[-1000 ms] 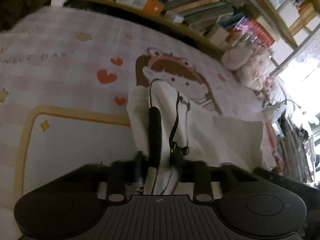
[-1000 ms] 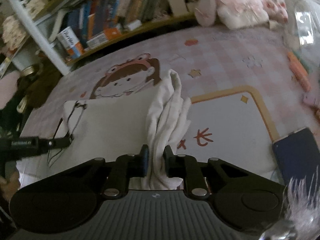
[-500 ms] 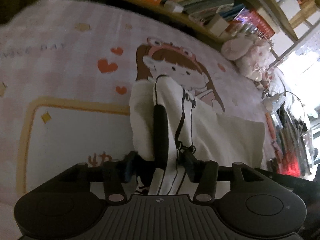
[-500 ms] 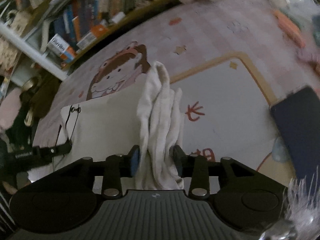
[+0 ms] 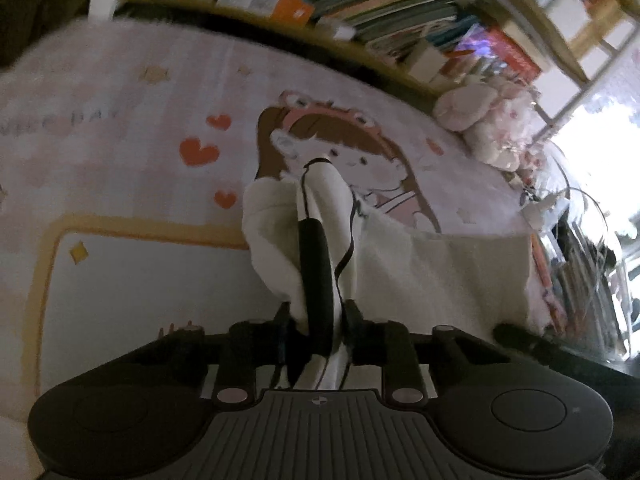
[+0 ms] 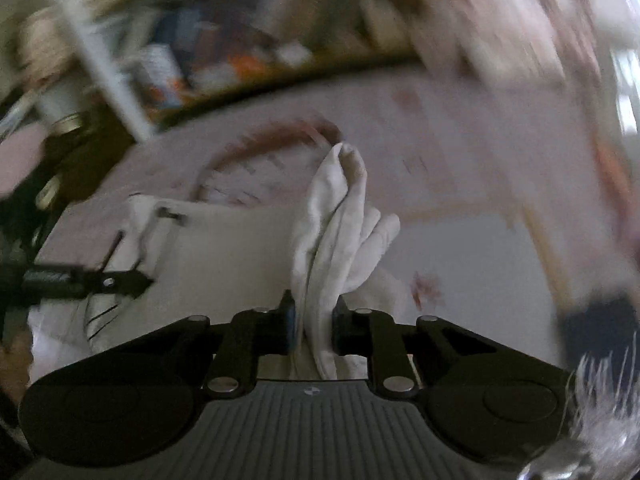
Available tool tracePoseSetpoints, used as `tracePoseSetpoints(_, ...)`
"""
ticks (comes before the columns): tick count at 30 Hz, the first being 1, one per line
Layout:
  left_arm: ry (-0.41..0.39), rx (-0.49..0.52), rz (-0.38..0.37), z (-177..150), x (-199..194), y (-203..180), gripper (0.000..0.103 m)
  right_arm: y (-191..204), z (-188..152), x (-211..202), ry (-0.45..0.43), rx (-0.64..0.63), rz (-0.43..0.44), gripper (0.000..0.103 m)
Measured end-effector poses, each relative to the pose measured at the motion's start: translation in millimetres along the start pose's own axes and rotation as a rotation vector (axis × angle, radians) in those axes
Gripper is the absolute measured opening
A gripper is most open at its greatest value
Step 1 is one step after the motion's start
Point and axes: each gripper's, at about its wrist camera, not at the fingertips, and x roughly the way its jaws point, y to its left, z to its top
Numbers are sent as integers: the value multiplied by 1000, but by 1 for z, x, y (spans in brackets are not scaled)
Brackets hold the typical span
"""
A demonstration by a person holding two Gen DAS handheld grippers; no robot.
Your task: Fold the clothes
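Observation:
A white garment with black trim (image 5: 432,276) lies on the pink cartoon-print mat (image 5: 132,128). My left gripper (image 5: 316,320) is shut on its bunched end with the black band (image 5: 316,264), held up off the mat. My right gripper (image 6: 313,322) is shut on the other bunched white end (image 6: 340,216), also lifted. The garment's flat middle (image 6: 224,252) stretches between them. The left gripper's fingers show at the left of the right wrist view (image 6: 80,280). The right wrist view is motion-blurred.
A low bookshelf full of books (image 5: 360,4) runs along the mat's far edge. Pink plush toys (image 5: 492,128) sit at the far right. A dark flat object (image 6: 600,336) lies on the mat to the right. Cluttered items (image 5: 580,280) stand past the right edge.
Both grippers have lifted and swung with the garment ends still held. The right view tilted up quickly and blurred; the left jaws closed tighter on the fabric.

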Motion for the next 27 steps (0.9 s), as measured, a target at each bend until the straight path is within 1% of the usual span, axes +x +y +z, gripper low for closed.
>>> tracePoseSetpoints(1, 3, -4, -6, 0, -1, 2, 23, 4, 0, -6, -32, -28, 34, 15)
tracePoseSetpoints(2, 6, -9, -12, 0, -2, 4, 23, 6, 1, -9, -41, -34, 53, 15)
tracePoseSetpoints(4, 12, -17, -24, 0, -3, 8, 24, 3, 1, -6, -15, -23, 26, 15)
tracePoseSetpoints(5, 16, -22, -30, 0, -4, 10, 27, -2, 1, -2, 12, 7, 8, 15)
tracePoseSetpoints(7, 27, -28, -42, 1, -4, 13, 29, -13, 2, 8, 67, 70, -28, 16)
tracePoseSetpoints(8, 35, -29, -47, 2, -3, 13, 33, -20, 1, 11, 93, 117, -27, 18)
tracePoseSetpoints(9, 45, -27, -43, 2, -2, 14, 34, -24, 0, 13, 107, 151, -31, 25)
tracePoseSetpoints(10, 54, -25, -38, 2, 0, 14, 39, -27, 0, 13, 113, 172, -40, 30)
tracePoseSetpoints(11, 64, -30, -32, 3, 2, 16, 46, -29, 0, 14, 119, 194, -49, 34)
tracePoseSetpoints(12, 74, -35, -25, 4, 4, 17, 49, -31, -1, 15, 125, 214, -57, 36)
tracePoseSetpoints(14, 79, -46, -41, 6, 6, 20, 55, -32, -3, 16, 135, 225, -65, 39)
tracePoseSetpoints(16, 88, -28, -47, 7, 7, 18, 58, -32, -5, 18, 149, 238, -72, 41)
tracePoseSetpoints(17, 92, -19, -49, 8, 8, 16, 60, -31, -6, 18, 145, 244, -72, 41)
tracePoseSetpoints(20, 96, 6, -51, 9, 10, 11, 63, -28, -7, 19, 141, 238, -77, 43)
tracePoseSetpoints(22, 98, 10, -56, 11, 12, 10, 61, -25, -6, 20, 140, 229, -79, 41)
tracePoseSetpoints(23, 100, 16, -54, 11, 13, 8, 60, -24, -6, 20, 139, 225, -75, 34)
tracePoseSetpoints(24, 102, 22, -52, 12, 13, 7, 56, -22, -7, 21, 137, 222, -59, 25)
tracePoseSetpoints(25, 104, 29, -50, 13, 14, 5, 38, -19, -6, 20, 127, 210, -52, 21)
tracePoseSetpoints(26, 94, 53, -36, 12, 12, 1, 29, -12, -6, 17, 108, 157, -67, 16)
tracePoseSetpoints(27, 76, 87, -30, 11, 9, -3, 25, -4, -5, 14, 88, 100, -82, 15)
